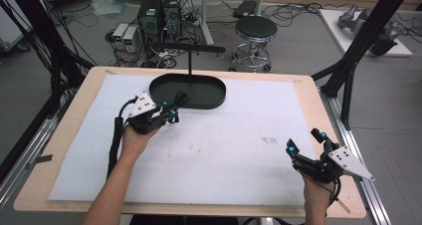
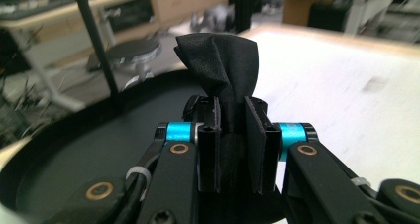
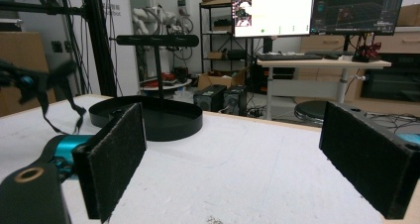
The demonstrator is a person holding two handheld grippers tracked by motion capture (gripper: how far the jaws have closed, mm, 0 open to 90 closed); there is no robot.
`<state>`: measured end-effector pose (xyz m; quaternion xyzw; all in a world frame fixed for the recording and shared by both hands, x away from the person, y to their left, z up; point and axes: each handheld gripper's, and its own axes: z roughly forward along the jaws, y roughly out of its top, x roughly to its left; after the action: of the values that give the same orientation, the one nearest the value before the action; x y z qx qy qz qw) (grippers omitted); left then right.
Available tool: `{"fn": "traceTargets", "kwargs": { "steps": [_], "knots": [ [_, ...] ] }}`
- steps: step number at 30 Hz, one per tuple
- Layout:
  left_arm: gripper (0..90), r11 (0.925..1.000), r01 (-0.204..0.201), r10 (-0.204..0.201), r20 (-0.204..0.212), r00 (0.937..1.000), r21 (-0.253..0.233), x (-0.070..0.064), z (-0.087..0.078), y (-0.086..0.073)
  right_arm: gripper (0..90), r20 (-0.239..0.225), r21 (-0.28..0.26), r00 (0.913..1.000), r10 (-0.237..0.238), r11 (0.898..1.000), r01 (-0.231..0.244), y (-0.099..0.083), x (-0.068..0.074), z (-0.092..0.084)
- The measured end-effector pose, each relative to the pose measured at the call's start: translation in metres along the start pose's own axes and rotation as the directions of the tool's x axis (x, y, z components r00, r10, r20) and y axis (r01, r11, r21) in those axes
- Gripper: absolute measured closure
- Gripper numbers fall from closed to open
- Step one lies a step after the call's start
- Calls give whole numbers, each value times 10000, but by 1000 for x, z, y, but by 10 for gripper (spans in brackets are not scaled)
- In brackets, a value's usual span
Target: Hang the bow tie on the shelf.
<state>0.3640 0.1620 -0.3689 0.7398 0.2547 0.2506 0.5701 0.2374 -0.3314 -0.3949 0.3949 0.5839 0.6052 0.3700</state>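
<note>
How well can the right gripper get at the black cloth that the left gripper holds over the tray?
Probably yes. The right gripper is open and the white mat between lies bare, but the black cloth is pinched in the left gripper, far across by the tray.

Right gripper [image 3: 247, 159] over a white counter [image 3: 257, 169], facing a black tray [image 3: 148, 120].
Its two padded fingers [image 3: 111, 159] stand wide apart with nothing between them; a black T-shaped stand [image 3: 157, 60] rises from the oval tray, monitors [image 3: 272, 11] glow behind.
</note>
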Motion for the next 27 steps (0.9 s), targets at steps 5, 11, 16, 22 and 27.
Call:
{"fn": "traceTargets", "kwargs": {
  "steps": [5, 11, 16, 22, 27],
  "knots": [
    [770, 9973, -260, 277, 240, 9993, -680, 7, -12, 21, 101, -20, 22, 10000, 15, 10000, -15, -1, 0, 1],
    [769, 9838, -428, 493, 331, 9982, -1740, 21, -26, 43, 100, -41, 81, 10000, 5, 10000, -4, -1, 1, 1],
    [769, 9603, -220, 311, 283, 9991, -2783, 33, -34, 54, 101, -23, 75, 10000, 30, 10000, -30, -2, 0, 1],
    [770, 9330, 118, 90, 561, 9984, -3596, 52, -32, 59, 101, -53, 138, 10000, 57, 9999, -56, -4, -1, 2],
    [770, 9262, 256, 64, 837, 9965, -3761, 67, -24, 63, 101, -108, 184, 9999, 31, 9998, -29, -4, -1, 4]
  ]
}}
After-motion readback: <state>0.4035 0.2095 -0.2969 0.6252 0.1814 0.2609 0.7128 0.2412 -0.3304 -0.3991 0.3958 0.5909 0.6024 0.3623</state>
